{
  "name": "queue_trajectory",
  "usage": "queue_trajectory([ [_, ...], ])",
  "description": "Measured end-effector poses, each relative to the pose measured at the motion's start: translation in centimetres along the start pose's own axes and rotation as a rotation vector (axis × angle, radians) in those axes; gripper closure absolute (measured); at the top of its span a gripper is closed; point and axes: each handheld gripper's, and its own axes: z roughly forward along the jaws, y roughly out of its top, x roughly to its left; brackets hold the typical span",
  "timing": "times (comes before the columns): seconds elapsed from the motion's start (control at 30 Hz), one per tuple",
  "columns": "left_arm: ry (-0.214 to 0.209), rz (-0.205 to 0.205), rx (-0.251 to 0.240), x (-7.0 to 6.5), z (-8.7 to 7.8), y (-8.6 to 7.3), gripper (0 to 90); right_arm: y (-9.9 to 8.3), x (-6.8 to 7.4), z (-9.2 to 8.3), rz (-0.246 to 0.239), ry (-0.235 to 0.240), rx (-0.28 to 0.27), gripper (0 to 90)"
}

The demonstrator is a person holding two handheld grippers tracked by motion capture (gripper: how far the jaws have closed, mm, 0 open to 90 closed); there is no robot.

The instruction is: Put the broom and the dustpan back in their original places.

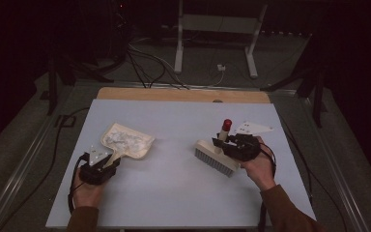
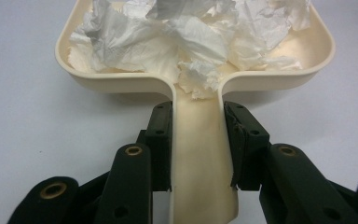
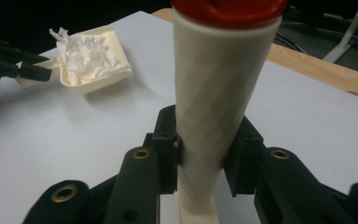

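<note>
Two tools held, well apart on table: dustpan with crumpled paper, handle clamped in left gripper; brush, upright handle clamped in right gripper. Pan mouth turned up-right, away from brush bristles.

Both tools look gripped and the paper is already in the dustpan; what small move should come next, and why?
Probably lift the dustpan a little off the table and keep it level. The left gripper is shut on its handle, the crumpled paper sits heaped inside, and no scraps show on the table. The right gripper holds the brush, apart from the pan.
</note>
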Motion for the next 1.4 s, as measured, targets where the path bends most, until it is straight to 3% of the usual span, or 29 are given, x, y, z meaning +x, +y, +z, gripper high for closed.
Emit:
queue_trajectory([
  [0.37,0.008,-0.006,0.004,-0.1,0.0,-0.1,66.5,-1.0,-1.8,-2.8,-0.036,0.073,0.026,69.4],
  [0.77,0.013,-0.006,0.008,-0.1,0.1,-0.1,66.5,-2.5,-4.5,-6.9,-0.003,0.109,0.025,69.3],
  [0.9,0.014,-0.005,0.011,-0.1,0.1,-0.1,66.5,-2.9,-5.1,-7.8,0.004,0.143,0.041,69.3],
  [1.13,0.015,-0.007,0.011,-0.1,0.1,0.0,66.5,-2.9,-4.7,-7.9,-0.006,0.243,0.056,69.3],
  [1.23,0.015,-0.01,0.008,0.0,0.1,0.0,66.5,-2.8,-4.6,-7.4,-0.019,0.292,0.096,69.3],
  [1.3,0.017,-0.011,0.007,0.0,0.0,0.0,66.5,-2.8,-4.8,-6.7,-0.012,0.303,0.121,69.3],
  [1.4,0.02,-0.013,0.007,0.0,0.0,-0.1,66.5,-2.6,-5.4,-5.8,0.02,0.27,0.131,69.0],
])
